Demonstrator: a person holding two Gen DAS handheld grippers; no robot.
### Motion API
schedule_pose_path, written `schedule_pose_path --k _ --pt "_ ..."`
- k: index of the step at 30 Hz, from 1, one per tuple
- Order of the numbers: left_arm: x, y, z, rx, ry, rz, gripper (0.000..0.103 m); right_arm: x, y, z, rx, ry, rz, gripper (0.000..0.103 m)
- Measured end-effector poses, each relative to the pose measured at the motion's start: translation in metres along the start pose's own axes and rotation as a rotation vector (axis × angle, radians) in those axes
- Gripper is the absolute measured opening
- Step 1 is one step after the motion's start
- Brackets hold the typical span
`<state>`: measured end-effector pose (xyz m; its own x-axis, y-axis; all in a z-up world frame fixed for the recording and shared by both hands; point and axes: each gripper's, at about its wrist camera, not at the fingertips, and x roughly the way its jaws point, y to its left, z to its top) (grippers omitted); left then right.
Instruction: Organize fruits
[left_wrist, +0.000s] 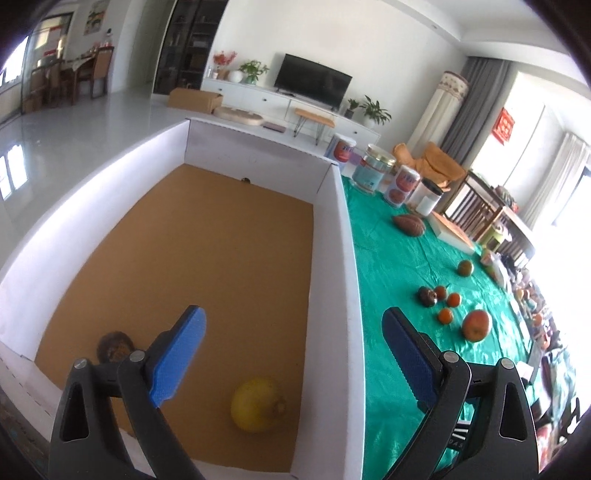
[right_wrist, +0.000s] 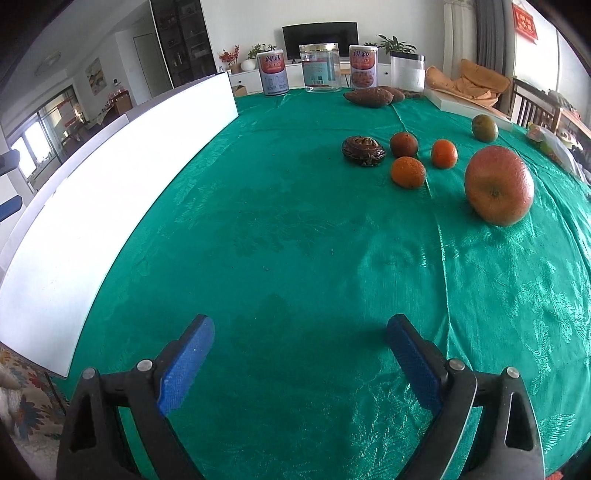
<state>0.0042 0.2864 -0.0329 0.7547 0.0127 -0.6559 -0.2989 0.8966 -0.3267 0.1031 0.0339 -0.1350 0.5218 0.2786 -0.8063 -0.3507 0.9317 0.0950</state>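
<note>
Three small orange tangerines (right_wrist: 407, 171), one large red-orange apple (right_wrist: 498, 184), one yellow lemon (left_wrist: 258, 404) in the white cardboard box (left_wrist: 334, 236); left gripper (left_wrist: 291, 356) and right gripper (right_wrist: 301, 363) spread, empty.

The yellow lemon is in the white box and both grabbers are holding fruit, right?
Not quite. The lemon is in the white box, but the left gripper and right gripper hold nothing; both wrist views show open, empty jaws.
</note>
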Motion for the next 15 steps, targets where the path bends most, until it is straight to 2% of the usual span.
schedule_pose_path --k 7,15 --pt "0.001 -0.01 -0.005 0.02 0.003 -0.015 0.097 0.003 0.008 -0.003 -0.043 0.011 -0.038 0.103" --pt "0.006 -0.027 -0.008 0.065 0.006 -0.008 0.097 0.004 0.008 -0.002 -0.049 0.009 -0.045 0.103"
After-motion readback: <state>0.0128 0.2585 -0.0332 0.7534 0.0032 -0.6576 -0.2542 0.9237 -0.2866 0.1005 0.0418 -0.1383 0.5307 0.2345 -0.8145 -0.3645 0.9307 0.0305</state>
